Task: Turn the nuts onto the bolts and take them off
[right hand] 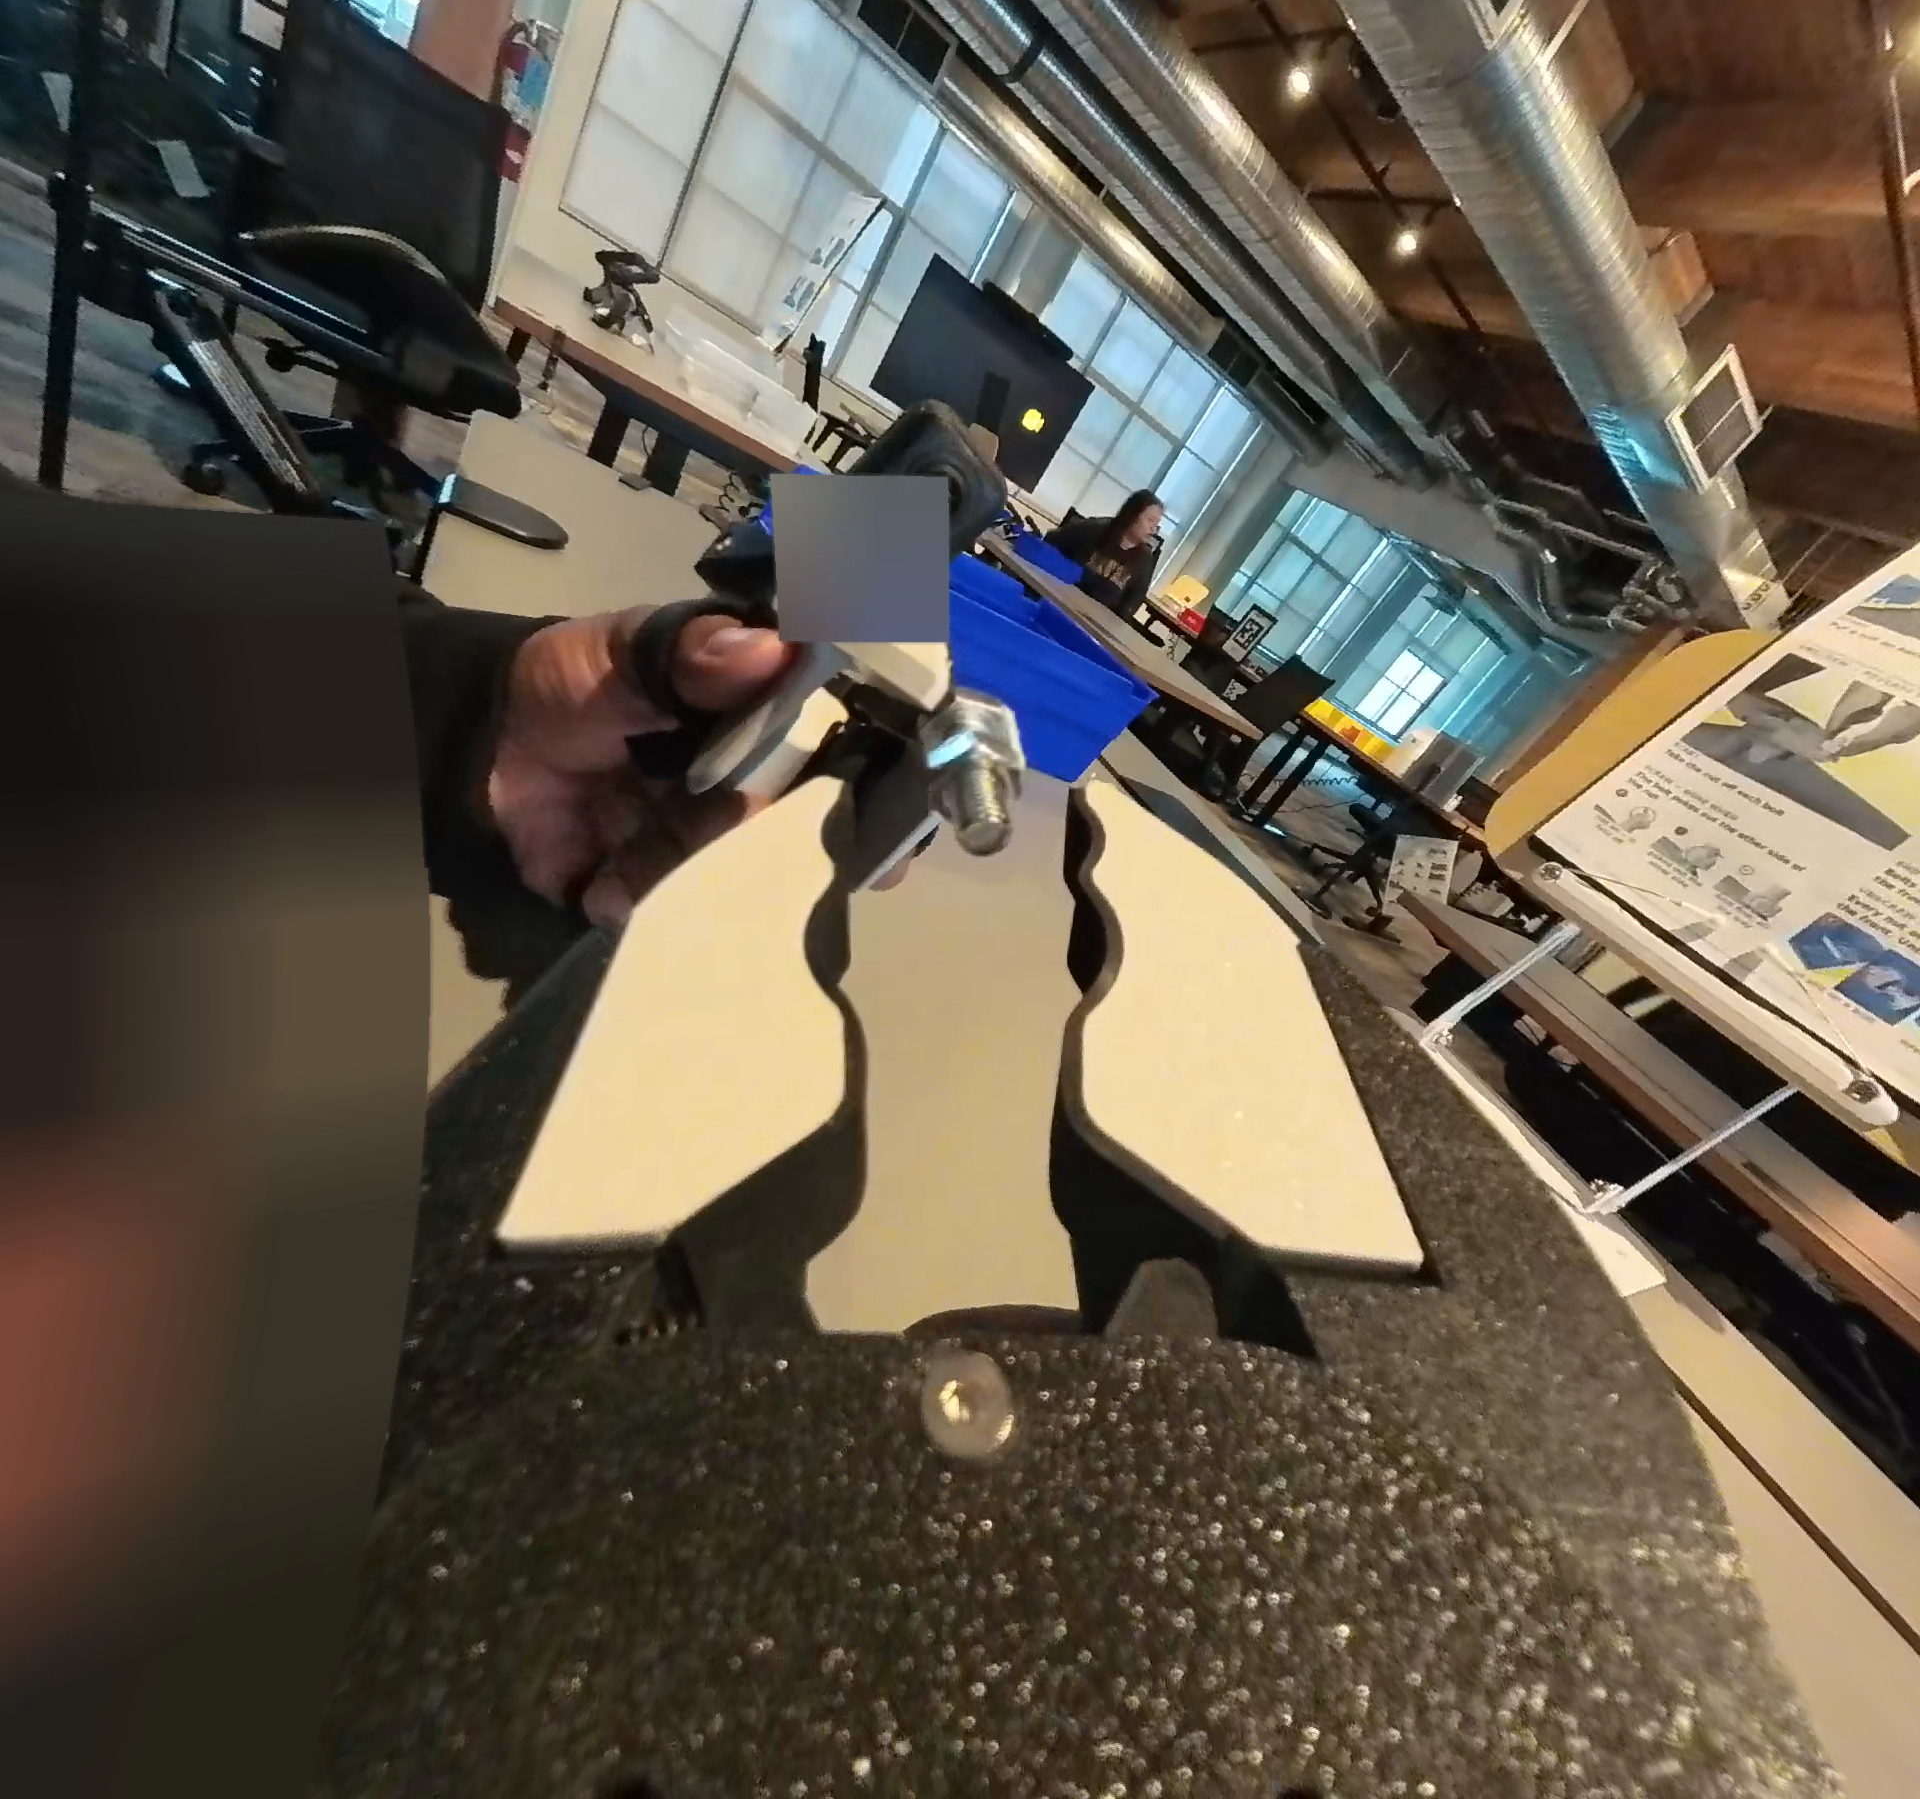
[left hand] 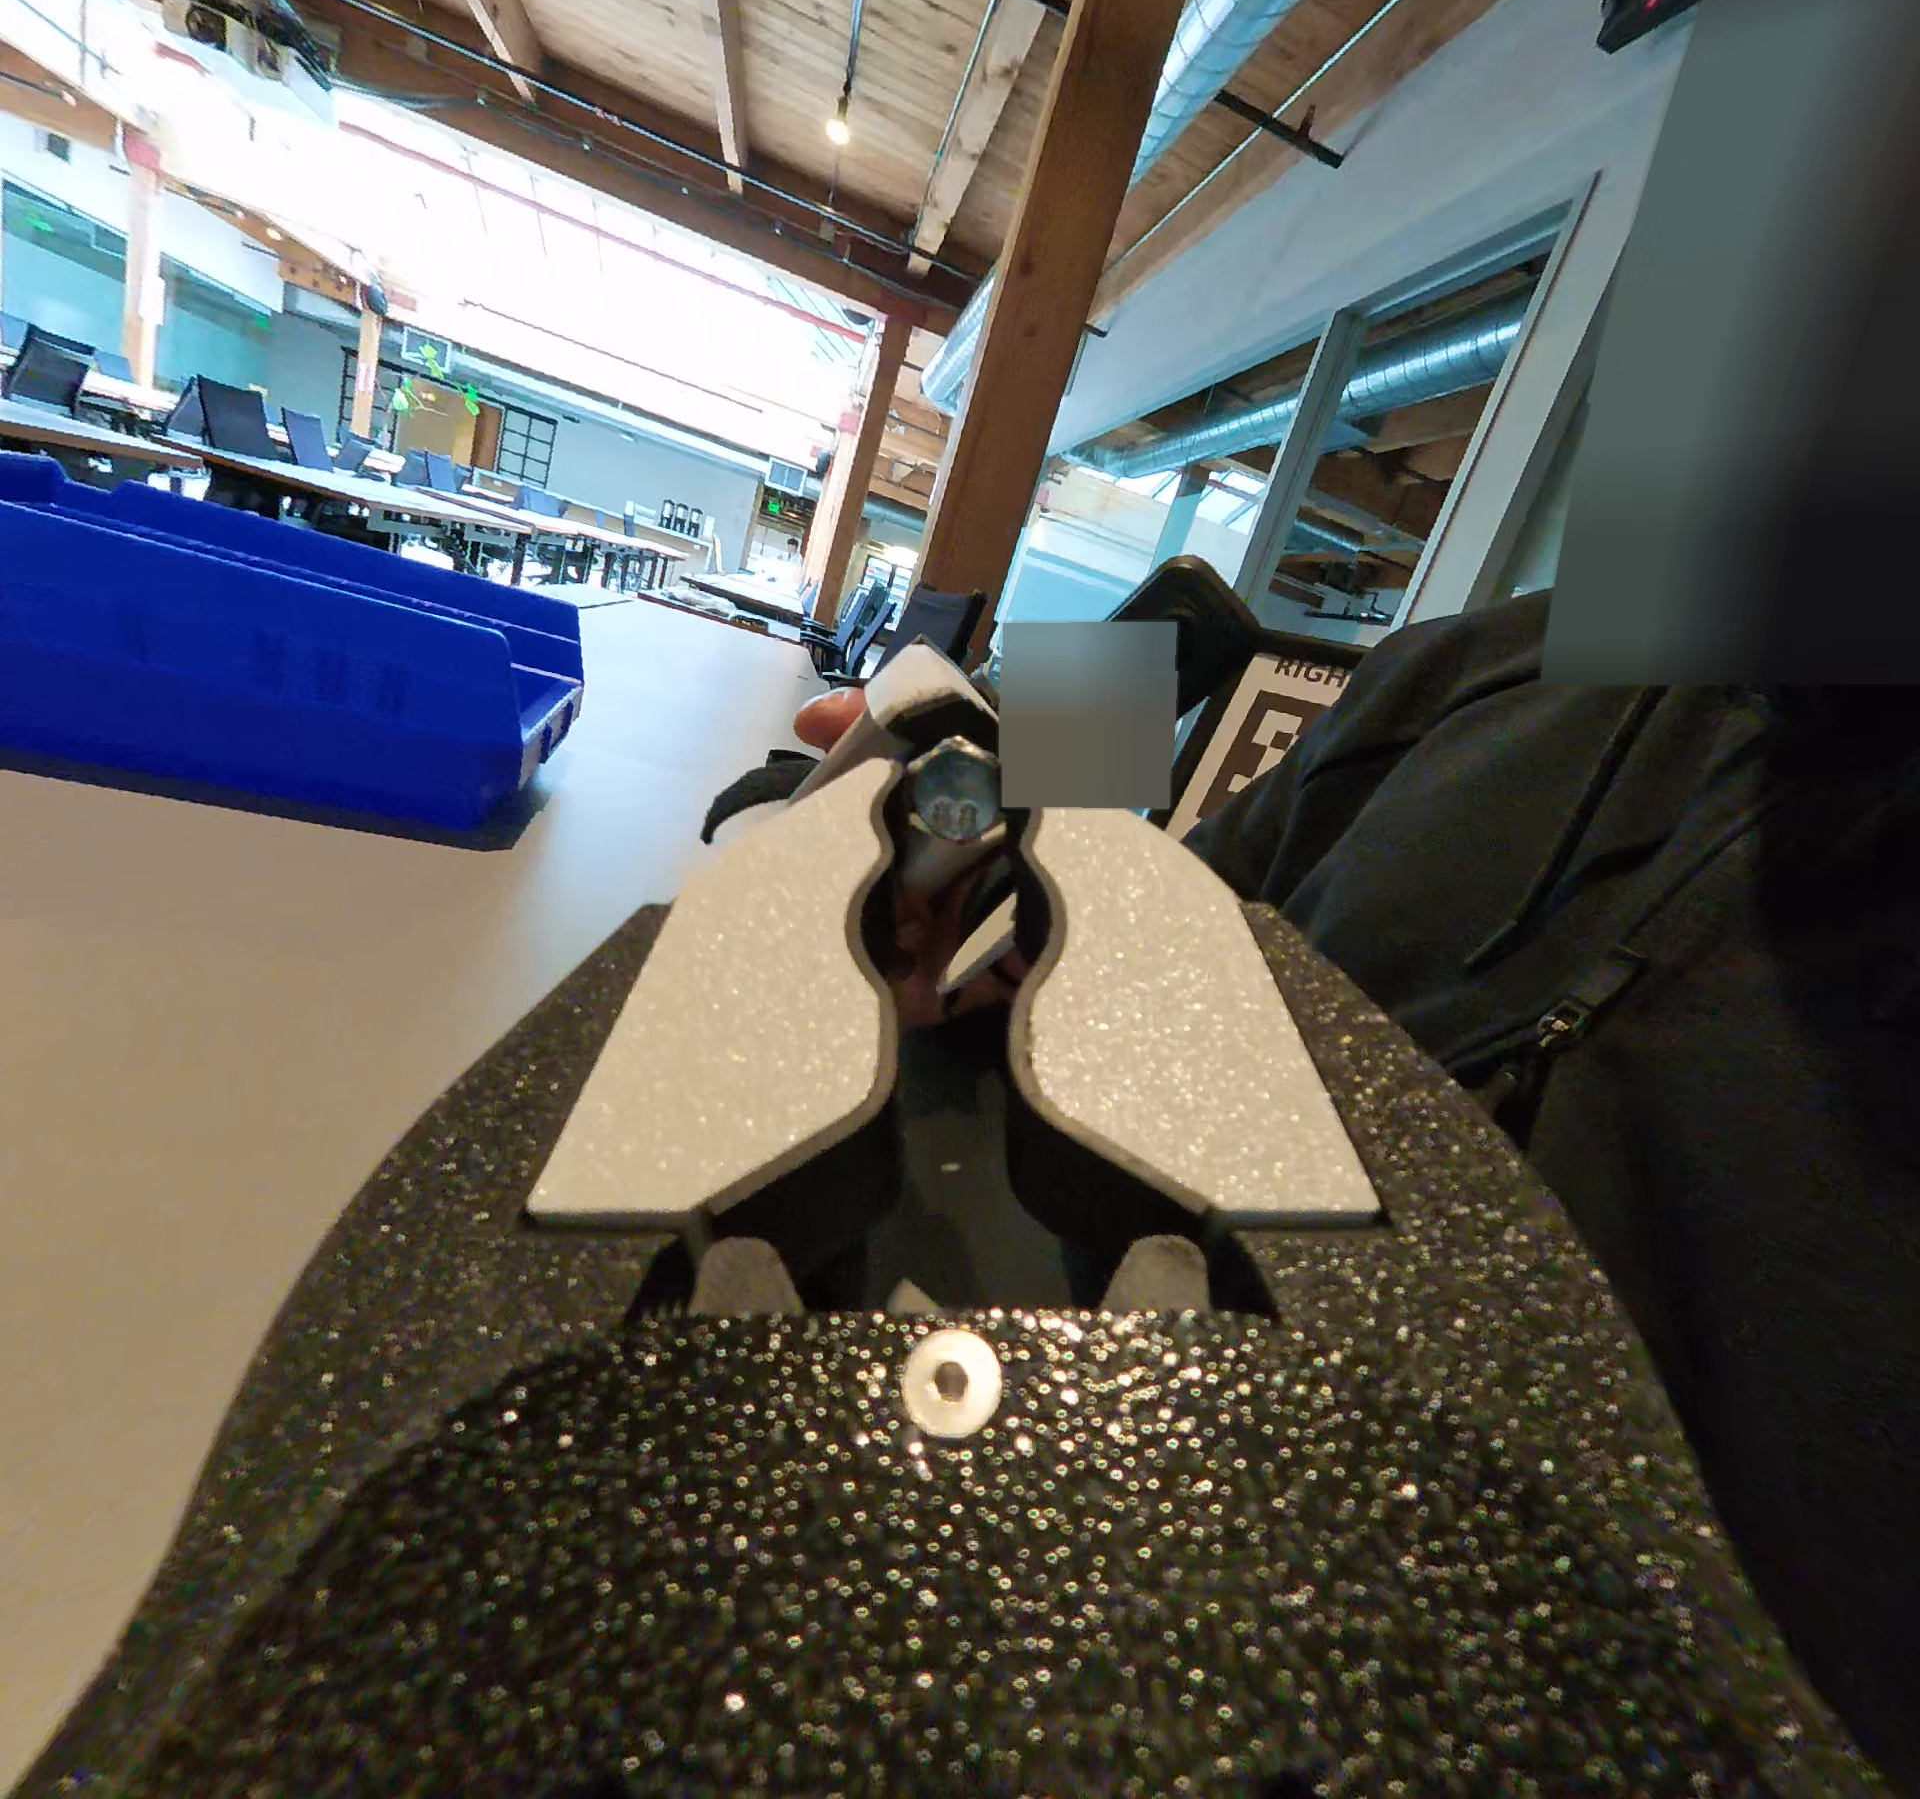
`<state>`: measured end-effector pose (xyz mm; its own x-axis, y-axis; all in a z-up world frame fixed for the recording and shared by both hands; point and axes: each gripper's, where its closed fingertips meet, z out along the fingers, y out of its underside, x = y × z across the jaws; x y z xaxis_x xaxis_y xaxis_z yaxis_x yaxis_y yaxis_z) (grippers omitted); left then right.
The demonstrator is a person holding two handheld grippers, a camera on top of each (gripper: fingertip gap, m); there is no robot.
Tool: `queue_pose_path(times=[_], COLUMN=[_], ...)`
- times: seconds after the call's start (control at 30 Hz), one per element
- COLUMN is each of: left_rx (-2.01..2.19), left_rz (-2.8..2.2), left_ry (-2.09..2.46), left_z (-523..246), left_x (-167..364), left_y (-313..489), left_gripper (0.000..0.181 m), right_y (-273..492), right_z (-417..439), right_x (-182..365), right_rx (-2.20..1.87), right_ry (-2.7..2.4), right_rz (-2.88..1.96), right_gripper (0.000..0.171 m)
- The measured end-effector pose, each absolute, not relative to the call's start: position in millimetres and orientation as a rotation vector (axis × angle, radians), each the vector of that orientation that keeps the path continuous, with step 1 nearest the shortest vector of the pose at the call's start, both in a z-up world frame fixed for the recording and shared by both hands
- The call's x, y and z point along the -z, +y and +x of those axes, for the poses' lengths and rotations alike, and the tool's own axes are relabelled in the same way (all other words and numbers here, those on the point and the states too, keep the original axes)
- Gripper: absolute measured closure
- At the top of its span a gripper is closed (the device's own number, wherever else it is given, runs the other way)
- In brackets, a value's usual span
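Note:
My left gripper is shut on the hex head of a silver bolt and holds it above the table. In the right wrist view the left gripper is at upper left, held by a hand. The bolt's threaded end sticks out toward me with a silver nut on it. My right gripper is open. Its fingers stand wide apart on either side of the threaded end and do not touch it. One white finger of the right gripper shows beyond the bolt in the left wrist view.
A blue bin stands on the grey table to the left, and it also shows in the right wrist view. A person's dark jacket fills the right side. An instruction board on a stand is at the right. My two grippers' fingertips are within a few centimetres of each other.

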<state>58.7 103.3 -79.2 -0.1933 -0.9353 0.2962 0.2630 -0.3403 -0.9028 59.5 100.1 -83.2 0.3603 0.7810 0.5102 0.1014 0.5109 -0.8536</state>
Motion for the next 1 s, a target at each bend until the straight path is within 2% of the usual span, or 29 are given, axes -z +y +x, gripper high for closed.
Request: queue_pose_path(times=[0.17, 0.23, 0.4, 0.5, 0.63, 0.7, 0.77, 0.87, 1.0], left_rx=[1.684, 1.673, 1.626, 1.543, 1.420, 1.419, 1.462, 1.559, 1.652], left_rz=[-1.144, -1.149, -1.155, -1.156, -1.145, -1.145, -1.123, -1.096, -1.120], left_ry=[0.954, 0.966, 0.986, 1.006, 1.048, 1.049, 1.022, 0.959, 0.901], left_z=[62.8, 64.2, 65.9, 66.5, 68.7, 69.4, 66.4, 59.9, 56.9], left_x=[81.7, 82.8, 84.1, 84.9, 86.0, 86.0, 81.8, 75.5, 76.4], left_y=[99.0, 98.2, 97.8, 99.0, 98.3, 98.1, 97.8, 99.8, 104.8], left_gripper=[0.165, 0.165, 0.165, 0.165, 0.165, 0.165, 0.165, 0.165, 0.165], right_y=[102.6, 99.9, 99.1, 99.8, 96.8, 97.7, 102.4, 106.6, 113.2], right_z=[58.8, 58.0, 58.0, 58.0, 59.1, 60.3, 61.8, 63.6, 65.5], right_x=[85.4, 86.1, 87.7, 89.2, 89.6, 88.0, 85.6, 83.8, 83.3], right_rx=[-0.545, -0.572, -0.711, -0.922, -1.440, -1.611, -1.562, -1.309, -0.853], right_ry=[-1.139, -1.152, -1.151, -1.124, -1.043, -0.990, -0.969, -1.002, -1.050], right_rz=[-0.984, -0.983, -1.043, -1.131, -1.250, -1.266, -1.260, -1.214, -1.127], right_gripper=[0.136, 0.145, 0.150, 0.153, 0.153, 0.147, 0.135, 0.128, 0.129])
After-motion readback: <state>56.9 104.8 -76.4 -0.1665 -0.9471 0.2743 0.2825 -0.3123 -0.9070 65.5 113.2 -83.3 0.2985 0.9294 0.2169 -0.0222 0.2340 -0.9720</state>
